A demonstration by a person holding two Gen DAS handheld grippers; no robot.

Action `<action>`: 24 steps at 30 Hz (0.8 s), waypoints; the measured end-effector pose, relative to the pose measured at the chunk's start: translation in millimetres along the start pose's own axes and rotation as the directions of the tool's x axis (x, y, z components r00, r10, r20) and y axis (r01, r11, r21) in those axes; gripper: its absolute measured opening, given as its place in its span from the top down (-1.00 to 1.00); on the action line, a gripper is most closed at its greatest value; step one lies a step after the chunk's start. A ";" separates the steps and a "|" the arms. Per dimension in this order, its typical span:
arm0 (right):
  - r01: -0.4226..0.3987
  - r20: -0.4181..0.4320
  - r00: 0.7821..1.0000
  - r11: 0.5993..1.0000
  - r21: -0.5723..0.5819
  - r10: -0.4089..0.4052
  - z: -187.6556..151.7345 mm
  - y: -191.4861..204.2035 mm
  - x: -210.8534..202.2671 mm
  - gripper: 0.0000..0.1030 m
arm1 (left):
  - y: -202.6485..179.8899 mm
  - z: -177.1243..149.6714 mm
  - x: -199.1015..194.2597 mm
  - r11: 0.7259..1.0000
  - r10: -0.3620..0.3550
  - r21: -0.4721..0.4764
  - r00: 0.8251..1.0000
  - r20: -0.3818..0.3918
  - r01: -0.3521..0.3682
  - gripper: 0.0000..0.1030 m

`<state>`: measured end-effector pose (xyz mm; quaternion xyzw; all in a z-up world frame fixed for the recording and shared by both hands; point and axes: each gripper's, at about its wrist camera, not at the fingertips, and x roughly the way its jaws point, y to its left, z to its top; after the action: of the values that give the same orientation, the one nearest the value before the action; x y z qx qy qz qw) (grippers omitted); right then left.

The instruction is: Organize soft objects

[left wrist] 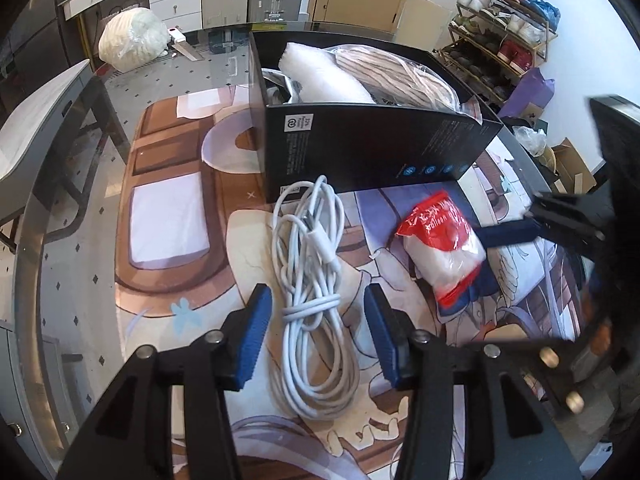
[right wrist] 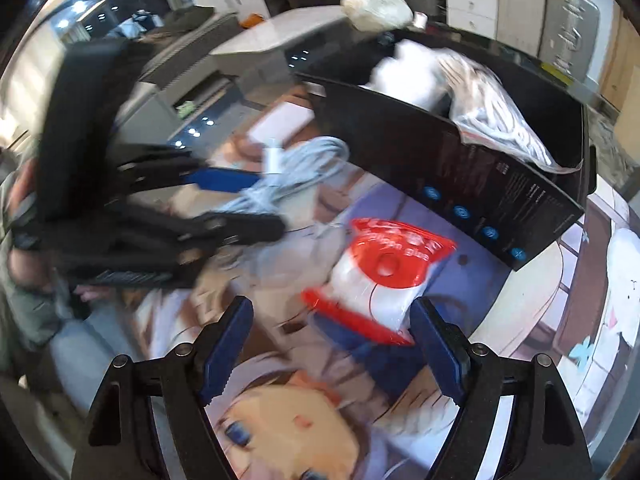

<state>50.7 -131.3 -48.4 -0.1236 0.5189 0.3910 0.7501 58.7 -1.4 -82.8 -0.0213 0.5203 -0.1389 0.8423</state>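
A coiled white cable point(left wrist: 310, 292) lies on the printed mat, its near loops between the fingers of my open left gripper point(left wrist: 318, 326). A red and white plastic packet point(left wrist: 442, 246) lies to its right. In the right wrist view the packet point(right wrist: 382, 276) sits just ahead of my open right gripper point(right wrist: 332, 344), slightly right of centre. A black box point(left wrist: 372, 148) stands behind, holding a white foam roll point(left wrist: 320, 76) and a bagged striped cloth point(left wrist: 396, 76). The right gripper point(left wrist: 560, 220) shows at the right edge of the left wrist view. The left gripper point(right wrist: 224, 200) shows by the cable point(right wrist: 288, 172) in the right wrist view.
The printed mat point(left wrist: 172, 216) covers a glass table. A grey chair point(left wrist: 36, 128) stands at the left. A white stuffed bag point(left wrist: 132, 38) lies on the floor beyond. A shoe rack point(left wrist: 500, 36) stands at the back right. The right wrist view is blurred.
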 end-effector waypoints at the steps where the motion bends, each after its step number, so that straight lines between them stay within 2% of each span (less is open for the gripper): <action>1: 0.012 0.017 1.000 1.000 0.000 -0.012 -0.5 2.3 -3.4 -0.60 | -0.2 0.9 0.3 1.000 -0.001 -0.001 1.000 -0.001 0.001 0.06; 3: 0.058 0.044 0.997 0.998 0.028 -0.059 3.5 -1.0 -2.4 -0.60 | 0.7 3.1 1.3 1.000 -0.005 -0.009 1.000 0.000 0.005 0.04; 7: 0.088 0.059 0.994 0.993 0.078 -0.092 13.7 -7.8 7.8 -0.59 | -4.7 6.2 5.2 1.000 0.029 0.009 1.000 0.009 -0.029 -0.01; 8: 0.089 0.054 0.994 0.993 0.078 -0.094 15.9 -9.7 10.5 -0.53 | -5.7 6.1 5.8 0.999 0.039 0.015 0.999 0.013 -0.039 -0.01; 9: 0.093 0.043 0.994 0.993 0.075 -0.097 18.3 -10.1 13.7 -0.31 | -7.7 5.9 6.6 0.998 0.051 0.026 0.999 0.017 -0.051 -0.01; 11: 0.116 0.014 0.993 0.991 0.068 -0.117 20.4 -12.3 19.1 0.00 | -10.6 5.8 8.1 0.997 0.067 0.046 0.998 0.023 -0.068 -0.01; 13: 0.119 0.016 0.993 0.990 0.070 -0.120 18.6 -13.3 18.6 0.03 | -11.9 5.5 8.7 0.995 0.076 0.055 0.997 0.033 -0.078 0.03; 15: 0.127 0.018 0.992 0.989 0.072 -0.128 14.9 -17.2 16.1 0.10 | -14.3 4.9 9.5 0.993 0.091 0.071 0.995 0.035 -0.093 0.29; 16: 0.136 0.016 0.990 0.988 0.076 -0.138 13.0 -18.4 14.1 0.10 | -17.3 4.6 10.5 0.989 0.112 0.091 0.993 0.035 -0.115 0.50; 17: 0.139 0.016 0.990 0.987 0.084 -0.141 10.8 -20.1 11.8 0.11 | -19.6 3.5 10.7 0.986 0.129 0.103 0.991 0.038 -0.133 0.50; 24: 0.152 0.031 0.987 0.981 0.117 -0.157 -6.3 -33.2 -7.4 0.11 | -25.9 2.6 8.7 0.983 0.111 0.141 0.993 0.029 -0.114 0.48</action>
<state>68.9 -160.5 -52.0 -0.1123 0.5140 0.3036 0.7944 59.1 -28.7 -84.5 0.0669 0.5006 -0.1275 0.8536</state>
